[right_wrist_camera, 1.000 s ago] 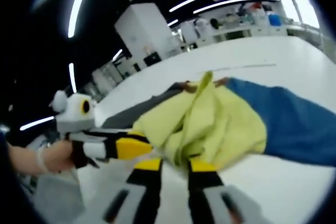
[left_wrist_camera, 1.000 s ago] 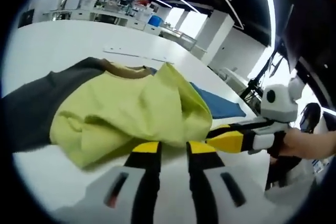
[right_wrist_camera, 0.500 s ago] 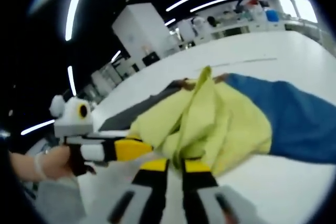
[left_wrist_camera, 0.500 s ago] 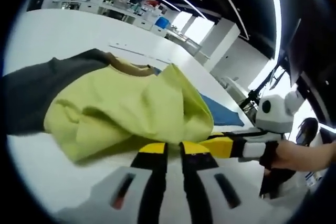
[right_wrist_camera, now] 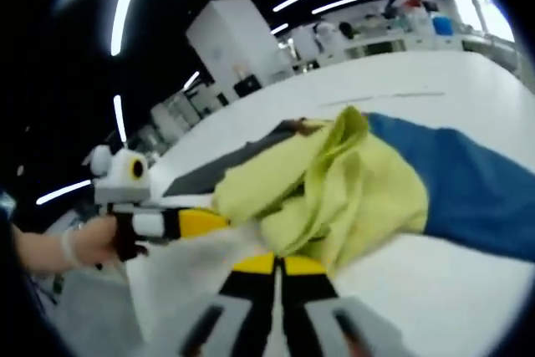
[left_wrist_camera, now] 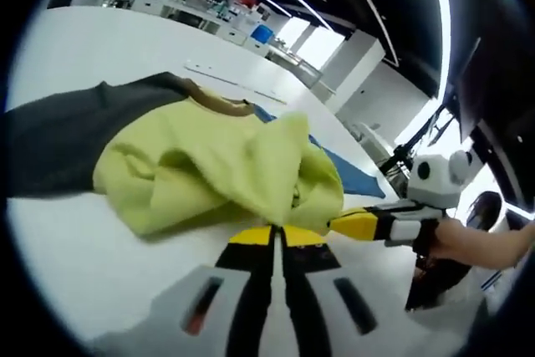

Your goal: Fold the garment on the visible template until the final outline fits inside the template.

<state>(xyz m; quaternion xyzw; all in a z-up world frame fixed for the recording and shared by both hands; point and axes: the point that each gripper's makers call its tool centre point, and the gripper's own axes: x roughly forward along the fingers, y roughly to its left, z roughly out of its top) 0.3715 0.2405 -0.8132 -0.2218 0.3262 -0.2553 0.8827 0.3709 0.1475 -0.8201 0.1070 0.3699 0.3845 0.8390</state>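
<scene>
A yellow-green garment (left_wrist_camera: 217,160) lies bunched on the white table (left_wrist_camera: 75,240), with a brown collar (left_wrist_camera: 221,104), a dark grey part (left_wrist_camera: 58,140) on its left and a blue part (left_wrist_camera: 351,177) on its right. My left gripper (left_wrist_camera: 277,236) is shut on the garment's near edge. The right gripper's yellow tip (left_wrist_camera: 355,225) reaches in from the right, close beside it. In the right gripper view my right gripper (right_wrist_camera: 276,262) is shut on the same yellow cloth (right_wrist_camera: 334,186), the blue part (right_wrist_camera: 468,190) lies to the right, and the left gripper (right_wrist_camera: 196,221) comes in from the left.
A thin pale strip (left_wrist_camera: 226,81) lies on the table beyond the garment. A person's hand (left_wrist_camera: 464,240) holds the right gripper, and another hand (right_wrist_camera: 79,248) holds the left one. Benches and cabinets stand far behind the table.
Both pairs of jaws have closed from apart to shut on the yellow cloth. The raised peak of the fold has sunk lower and slumped toward the blue part.
</scene>
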